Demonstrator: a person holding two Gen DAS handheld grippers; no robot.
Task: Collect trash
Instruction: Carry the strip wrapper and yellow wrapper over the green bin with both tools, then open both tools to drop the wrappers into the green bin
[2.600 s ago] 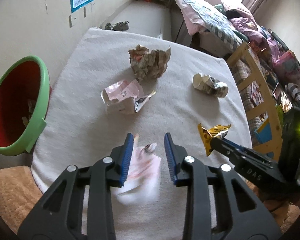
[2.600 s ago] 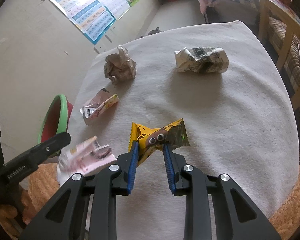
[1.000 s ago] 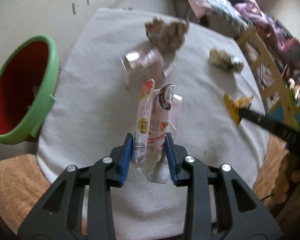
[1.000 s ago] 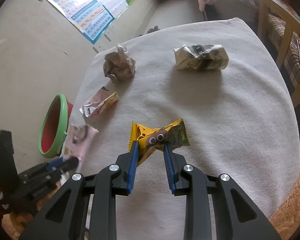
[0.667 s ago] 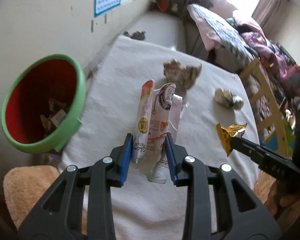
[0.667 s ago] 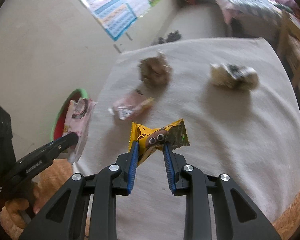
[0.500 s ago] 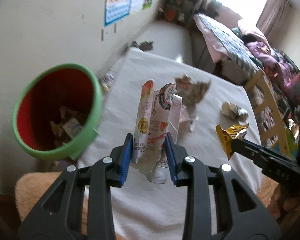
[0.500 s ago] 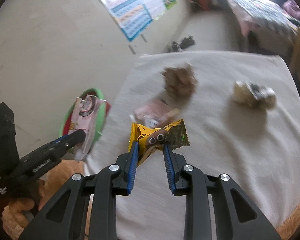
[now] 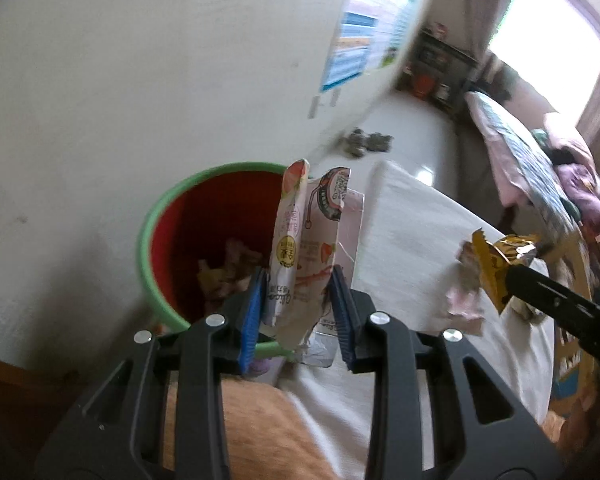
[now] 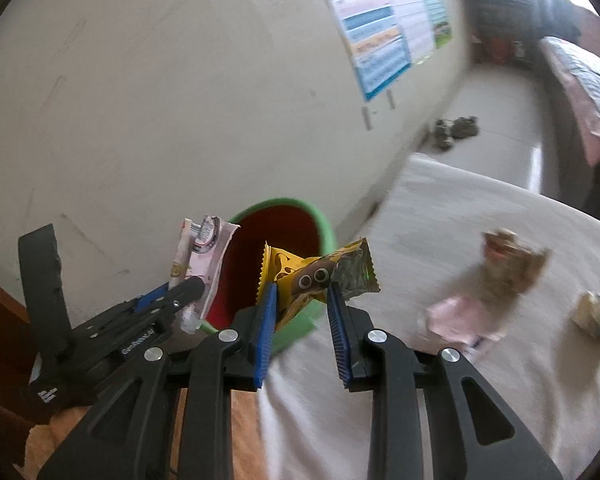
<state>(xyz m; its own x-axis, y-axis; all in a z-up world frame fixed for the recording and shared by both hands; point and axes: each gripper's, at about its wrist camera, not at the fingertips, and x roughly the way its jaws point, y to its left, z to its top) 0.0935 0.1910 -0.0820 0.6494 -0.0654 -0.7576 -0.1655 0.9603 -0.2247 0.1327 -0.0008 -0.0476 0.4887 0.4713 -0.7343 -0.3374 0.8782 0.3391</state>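
My left gripper is shut on a pink and white wrapper, which stands upright in front of the green-rimmed red bin. Some trash lies at the bottom of the bin. My right gripper is shut on a yellow snack wrapper with cartoon eyes, held over the near rim of the same bin. In the right wrist view the left gripper with its pink wrapper is at the bin's left side. The right gripper's tip with the yellow wrapper shows at the right of the left wrist view.
The white-covered table carries a crumpled brown paper ball, a pink wrapper and a crumpled printed paper. The bin stands against a cream wall. An orange fluffy cushion lies below. A bed is far right.
Both grippers have swung left and upward from over the table toward the bin, keeping their wrappers. The bin is now directly behind both wrappers and the table has slid to the right.
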